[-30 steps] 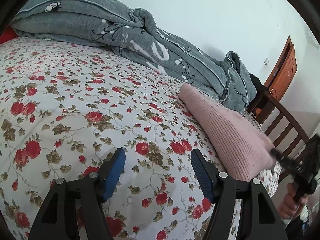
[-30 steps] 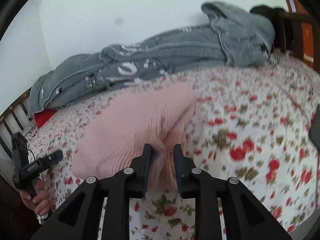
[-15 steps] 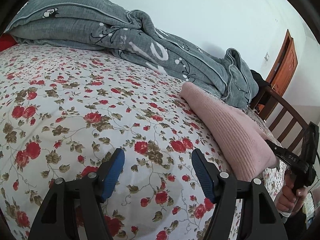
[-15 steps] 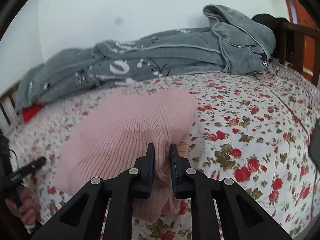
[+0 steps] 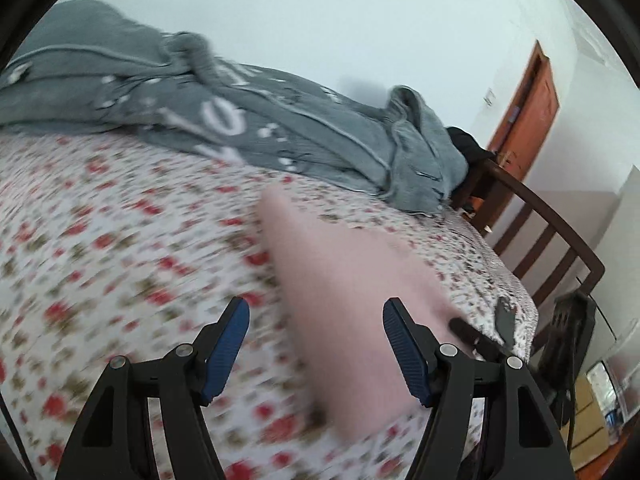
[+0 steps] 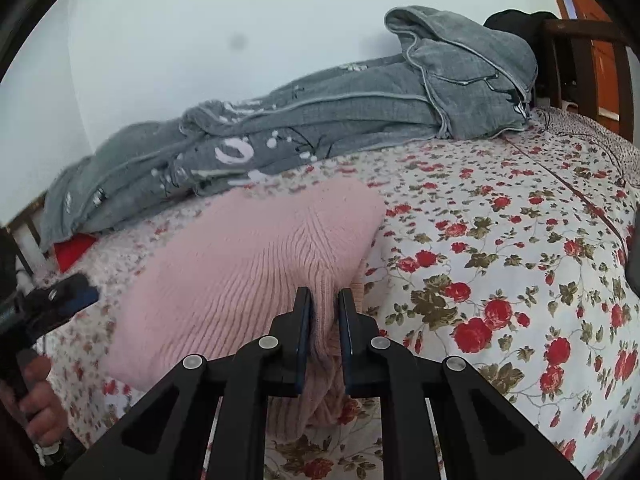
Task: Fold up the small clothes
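Observation:
A pink ribbed knit sweater (image 6: 248,264) lies folded on the flowered bedsheet (image 6: 500,264). My right gripper (image 6: 325,300) is shut on the sweater's near edge, a fold of knit pinched between its jaws. My left gripper (image 5: 316,312) is open and empty, its blue pads spread just above the sweater (image 5: 344,280), whose near end lies between them. The left wrist view is blurred by motion. The left gripper also shows in the right wrist view (image 6: 60,296) at the left edge, beside the sweater's far end.
A rumpled grey duvet (image 6: 320,112) lies along the wall at the back of the bed. A dark wooden bed rail (image 5: 552,240) and a brown door (image 5: 528,100) stand to the right. A red item (image 6: 72,252) lies under the duvet's end.
My left gripper has swung right, from over the bare sheet to over the sweater. My right gripper stays shut on the sweater and has drawn it slightly along the bed.

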`<state>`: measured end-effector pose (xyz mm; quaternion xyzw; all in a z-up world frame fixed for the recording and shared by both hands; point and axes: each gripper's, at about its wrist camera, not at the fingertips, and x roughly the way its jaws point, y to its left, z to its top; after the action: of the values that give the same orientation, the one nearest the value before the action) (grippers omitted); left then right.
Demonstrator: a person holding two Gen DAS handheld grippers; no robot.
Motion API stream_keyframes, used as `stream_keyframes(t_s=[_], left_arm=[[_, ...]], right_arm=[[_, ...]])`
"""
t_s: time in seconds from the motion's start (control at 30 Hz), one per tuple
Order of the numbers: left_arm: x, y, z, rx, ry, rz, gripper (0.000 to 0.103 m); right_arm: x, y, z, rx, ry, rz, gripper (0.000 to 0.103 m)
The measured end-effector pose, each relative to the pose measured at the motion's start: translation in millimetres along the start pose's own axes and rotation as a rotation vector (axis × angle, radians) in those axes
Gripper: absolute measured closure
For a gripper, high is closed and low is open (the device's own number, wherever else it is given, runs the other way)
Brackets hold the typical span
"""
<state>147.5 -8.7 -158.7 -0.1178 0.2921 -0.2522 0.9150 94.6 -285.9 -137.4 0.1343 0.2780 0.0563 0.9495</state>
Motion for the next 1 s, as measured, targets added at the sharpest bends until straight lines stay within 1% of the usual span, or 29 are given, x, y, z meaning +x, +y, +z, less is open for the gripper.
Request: stream_keyframes(t_s=[0.03,0.07,0.1,0.13,0.17,0.2,0.27,0.3,0.33,0.37,0.4,0.43,0.47,0.53,0.57,0.63,0.67,0.7,0.77,0.83,0.87,0.93,0.97,1.0], left_arm=[[8,-8,1,0.012,0.013,0.010,0.035],[21,-14,1,0.027,0.045,0.047,0.035],[29,-18,-1,0.034,0.070,0.079,0.035],[40,-19,-5,0.043,0.106,0.120,0.032],[54,-18,-13,0.048,0.155,0.149,0.032],[59,-17,-18,0.048,0.169,0.158,0.032],[57,-16,-21,0.053,0.151,0.161,0.032],[56,-17,-19,0.058,0.156,0.162,0.032],[54,-17,-15,0.058,0.163,0.158,0.033],[51,-15,-9,0.049,0.168,0.138,0.033],[50,-12,-4,0.038,0.174,0.120,0.034],[50,-10,1,0.031,0.182,0.111,0.034],[50,-6,8,0.024,0.187,0.109,0.034],[54,-3,18,0.019,0.185,0.127,0.034],[58,-2,22,0.015,0.186,0.130,0.034],[67,5,29,-0.020,0.210,0.097,0.034],[72,7,30,-0.035,0.227,0.077,0.034],[79,11,31,-0.052,0.251,0.058,0.035],[92,17,27,-0.081,0.295,0.029,0.035],[103,21,19,-0.105,0.320,-0.013,0.032],[107,23,16,-0.120,0.326,-0.040,0.032],[116,25,13,-0.158,0.332,-0.096,0.034],[121,24,11,-0.174,0.338,-0.102,0.036],[123,23,12,-0.181,0.335,-0.095,0.043]], right_arm=[[-2,-5,-1,0.012,-0.010,0.013,0.093],[-1,-9,-2,0.011,-0.010,-0.007,0.098],[1,-10,-3,0.006,-0.004,-0.020,0.098],[5,-12,-7,-0.001,0.010,-0.034,0.098],[9,-13,-11,-0.001,0.026,-0.042,0.098],[11,-12,-14,-0.009,0.039,-0.051,0.098],[8,-8,-14,-0.046,0.040,-0.058,0.098],[6,-7,-11,-0.053,0.045,-0.051,0.098],[4,-9,-7,-0.043,0.053,-0.033,0.097],[1,-14,-1,-0.013,0.059,-0.005,0.092],[-2,-20,6,0.028,0.054,0.040,0.081],[-3,-23,11,0.054,0.046,0.072,0.076],[-6,-28,25,0.083,0.022,0.103,0.072],[-5,-28,43,0.099,0.002,0.108,0.067],[2,-27,55,0.112,0.007,0.119,0.063],[16,-25,66,0.132,0.038,0.136,0.058],[26,-22,68,0.142,0.071,0.140,0.054],[39,-20,66,0.143,0.122,0.122,0.051],[53,-18,54,0.131,0.185,0.098,0.050],[64,-26,32,0.125,0.230,0.083,0.040],[67,-34,23,0.148,0.232,0.101,0.030],[69,-44,18,0.183,0.228,0.137,0.030],[71,-44,21,0.198,0.241,0.143,0.030],[73,-44,24,0.207,0.252,0.149,0.031]])
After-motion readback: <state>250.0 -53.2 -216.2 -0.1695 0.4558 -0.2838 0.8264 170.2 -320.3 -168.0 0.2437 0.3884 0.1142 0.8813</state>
